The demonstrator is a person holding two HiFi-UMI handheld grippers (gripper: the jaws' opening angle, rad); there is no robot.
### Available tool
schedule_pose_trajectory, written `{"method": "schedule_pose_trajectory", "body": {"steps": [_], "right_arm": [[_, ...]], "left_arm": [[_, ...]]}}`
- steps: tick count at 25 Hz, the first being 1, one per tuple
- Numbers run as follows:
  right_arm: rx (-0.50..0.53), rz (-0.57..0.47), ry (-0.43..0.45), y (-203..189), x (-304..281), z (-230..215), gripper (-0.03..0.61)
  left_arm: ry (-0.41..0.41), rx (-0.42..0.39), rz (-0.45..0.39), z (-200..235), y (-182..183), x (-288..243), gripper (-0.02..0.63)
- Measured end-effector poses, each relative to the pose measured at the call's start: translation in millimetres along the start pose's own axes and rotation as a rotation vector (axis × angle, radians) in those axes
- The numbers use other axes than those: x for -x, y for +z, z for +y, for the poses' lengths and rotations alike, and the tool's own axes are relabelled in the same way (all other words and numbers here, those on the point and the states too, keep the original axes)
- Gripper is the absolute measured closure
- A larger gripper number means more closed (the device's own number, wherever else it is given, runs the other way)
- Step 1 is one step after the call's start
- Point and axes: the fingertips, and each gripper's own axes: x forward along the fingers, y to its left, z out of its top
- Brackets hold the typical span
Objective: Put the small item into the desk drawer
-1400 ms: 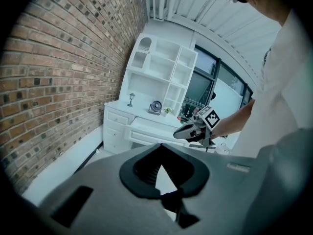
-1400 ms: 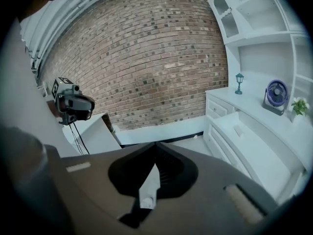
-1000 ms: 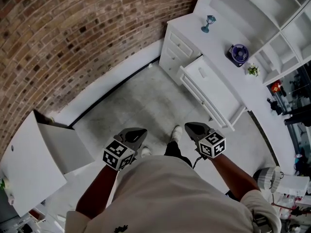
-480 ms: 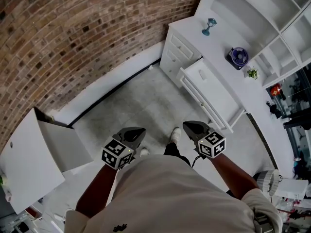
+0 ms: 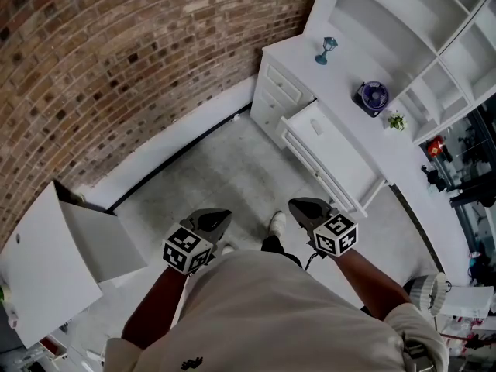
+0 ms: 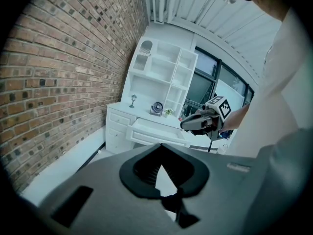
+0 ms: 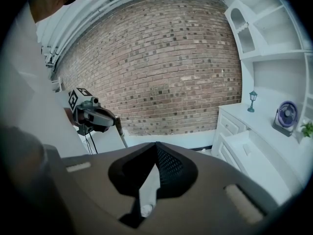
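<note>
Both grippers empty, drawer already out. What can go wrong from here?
1. Left gripper and right gripper are shut and empty; lantern figurine, fan and plant are all small, so the wrong one may get picked.
2. The open drawer juts toward the person; walking up could bump it.

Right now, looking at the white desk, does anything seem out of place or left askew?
Only the desk drawer stands out: it is pulled wide open, while the small drawers beside it are shut. Nothing looks spilled or damaged.
</note>
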Motion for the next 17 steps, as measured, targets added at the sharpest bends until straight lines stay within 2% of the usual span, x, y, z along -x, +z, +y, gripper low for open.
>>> {"method": "schedule_pose_trajectory", "body": {"steps": [17], "right_arm": [[-0.004,-0.012,-0.023,-3.9,7.1,-17.7,0.566]], "left_arm": [[-0.011,0.007,0.012,-3.2,-3.1,-15.3,0.607]]}}
